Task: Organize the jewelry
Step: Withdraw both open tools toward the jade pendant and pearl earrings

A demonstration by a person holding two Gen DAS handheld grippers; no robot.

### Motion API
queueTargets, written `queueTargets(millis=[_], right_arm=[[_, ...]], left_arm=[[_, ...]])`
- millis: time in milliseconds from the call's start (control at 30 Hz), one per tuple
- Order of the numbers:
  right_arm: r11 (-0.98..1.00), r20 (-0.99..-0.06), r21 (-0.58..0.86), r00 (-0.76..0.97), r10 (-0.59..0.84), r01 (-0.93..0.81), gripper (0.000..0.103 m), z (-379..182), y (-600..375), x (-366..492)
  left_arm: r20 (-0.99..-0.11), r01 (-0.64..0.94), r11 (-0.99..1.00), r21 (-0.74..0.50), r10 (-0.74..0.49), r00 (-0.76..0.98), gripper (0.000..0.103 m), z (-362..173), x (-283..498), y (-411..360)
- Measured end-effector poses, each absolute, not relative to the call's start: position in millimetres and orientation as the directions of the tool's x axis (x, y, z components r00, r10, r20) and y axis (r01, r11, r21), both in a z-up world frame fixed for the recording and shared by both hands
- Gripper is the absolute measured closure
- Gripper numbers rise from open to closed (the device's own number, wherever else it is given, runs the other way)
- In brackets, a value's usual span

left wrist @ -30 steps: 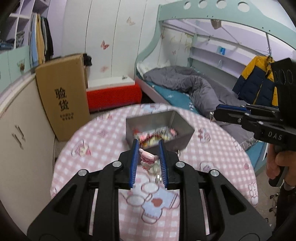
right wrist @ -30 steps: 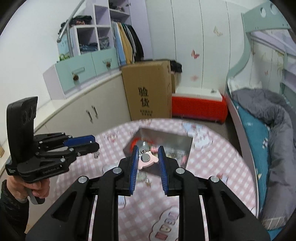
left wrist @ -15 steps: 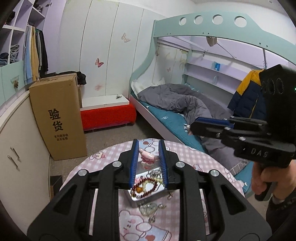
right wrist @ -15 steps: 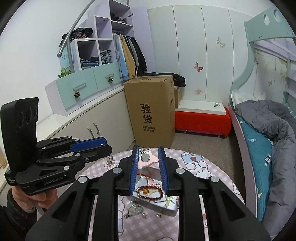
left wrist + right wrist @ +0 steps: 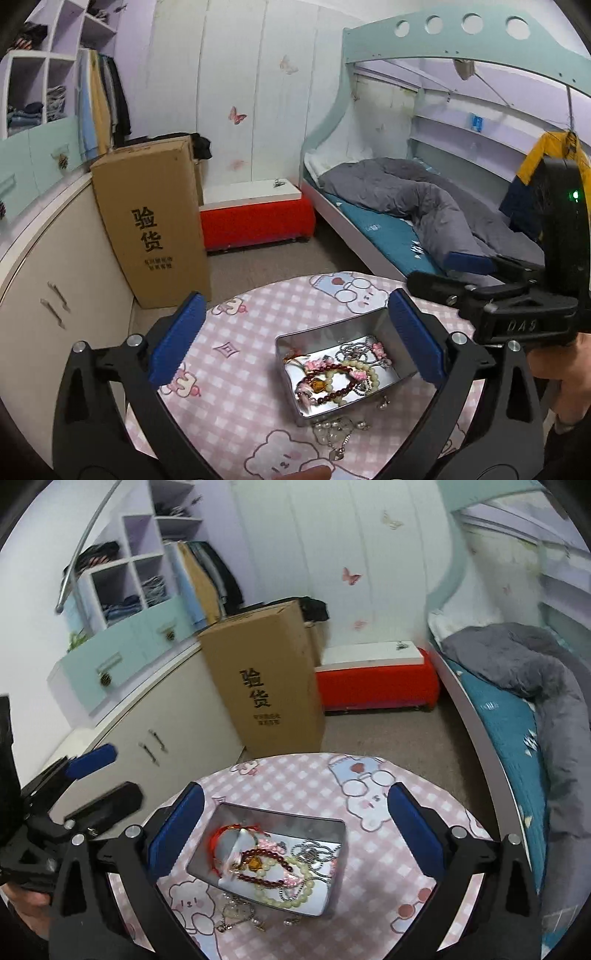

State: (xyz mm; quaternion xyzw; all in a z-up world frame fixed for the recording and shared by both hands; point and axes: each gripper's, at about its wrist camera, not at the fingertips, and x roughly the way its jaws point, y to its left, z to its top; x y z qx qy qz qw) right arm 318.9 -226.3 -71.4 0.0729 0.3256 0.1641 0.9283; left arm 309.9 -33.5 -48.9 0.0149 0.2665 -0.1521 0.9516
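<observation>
1. Our left tongs (image 5: 295, 339) hover over the round pink-checked tabletop (image 5: 236, 373) with jaws spreading wide; nothing is gripped, and the blue pads (image 5: 177, 339) press on nothing.
2. Our right tongs (image 5: 295, 823) hover the same way, jaws spreading, pads clear of everything; the tin sits low between them, untouched.
3. The metal tin (image 5: 334, 886) rests on the tabletop, open on top. From the left wrist it lies at about 4 o'clock from the middle of the view; from the right wrist it lies at 6 o'clock.
4. Inside the tin we see a dark red bead bracelet (image 5: 264, 877) with an amber bead, a pale green bead strand (image 5: 295, 899), a silver chain (image 5: 314, 851), a red cord (image 5: 218, 836) and pink charms (image 5: 267, 845), all tangled and touching.
5. A few loose pieces (image 5: 236, 914), clear beads, a chain and small metal bits, lie on the tabletop just beside the tin's near edge, at 6 o'clock from it.
6. In the left wrist view the right tongs show at 3 o'clock, a hand (image 5: 557, 369) on the handle.
7. Past the tabletop stand a cardboard box (image 5: 266, 679) at 12 o'clock, a red bench (image 5: 373, 686) at 1 o'clock and a bed (image 5: 517, 716) at 3 o'clock.
</observation>
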Motion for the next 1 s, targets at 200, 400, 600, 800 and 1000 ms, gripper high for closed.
queueTargets(millis=[200, 400, 600, 800, 1000], right_arm=[[0.946, -0.566, 0.249, 0.761, 0.315, -0.207, 0.007, -63, -237, 314], [0.948, -0.55, 0.238, 0.775, 0.311, -0.211, 0.007, -54, -236, 311], [0.947, -0.536, 0.23, 0.783, 0.317, -0.226, 0.007, -49, -233, 303], [0.941, -0.525, 0.23, 0.783, 0.335, -0.249, 0.007, -47, -227, 290], [0.93, -0.532, 0.257, 0.765, 0.364, -0.264, 0.007, -60, -229, 266]], left_arm=[[-0.477, 0.249, 0.965, -0.088, -0.26, 0.84, 0.006, -44, 300, -16], [-0.453, 0.23, 0.969, -0.096, -0.248, 0.856, 0.006, -38, 286, -10], [-0.428, 0.217, 0.971, -0.104, -0.24, 0.871, 0.006, -30, 275, -3], [-0.41, 0.199, 0.974, -0.107, -0.226, 0.884, 0.006, -27, 263, 3], [-0.421, 0.165, 0.979, -0.123, -0.202, 0.884, 0.006, -40, 251, 16]])
